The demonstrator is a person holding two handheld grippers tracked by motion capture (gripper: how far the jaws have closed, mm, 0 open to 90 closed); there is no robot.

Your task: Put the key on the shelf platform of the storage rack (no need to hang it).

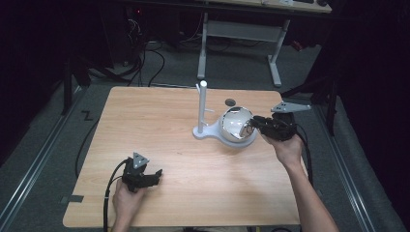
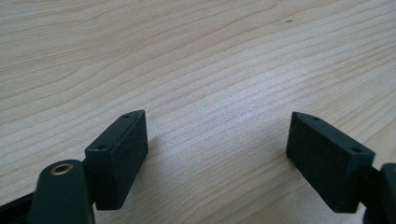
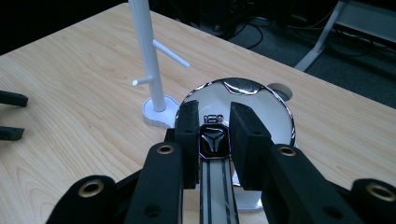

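Note:
A shiny metal cup point(image 1: 234, 123) lies on its side over the round base of a white peg stand point(image 1: 203, 108), right of the table's middle. My right gripper point(image 1: 255, 124) comes in from the right and is shut on the cup's black handle point(image 3: 214, 144). In the right gripper view the mirrored cup point(image 3: 254, 100) sits just beyond the jaws of my right gripper point(image 3: 214, 123), and the stand's pole point(image 3: 149, 60) with its short pegs rises at the left. My left gripper point(image 1: 154, 175) rests near the front left of the table, open. Bare wood lies between the jaws of my left gripper point(image 2: 217, 144).
A small round hole point(image 1: 230, 102) sits in the wooden table point(image 1: 159, 121) behind the cup. Beyond the far edge stands a white-legged desk point(image 1: 239, 31), with cables on the floor. The left gripper's fingertips point(image 3: 11, 116) show at the left edge of the right gripper view.

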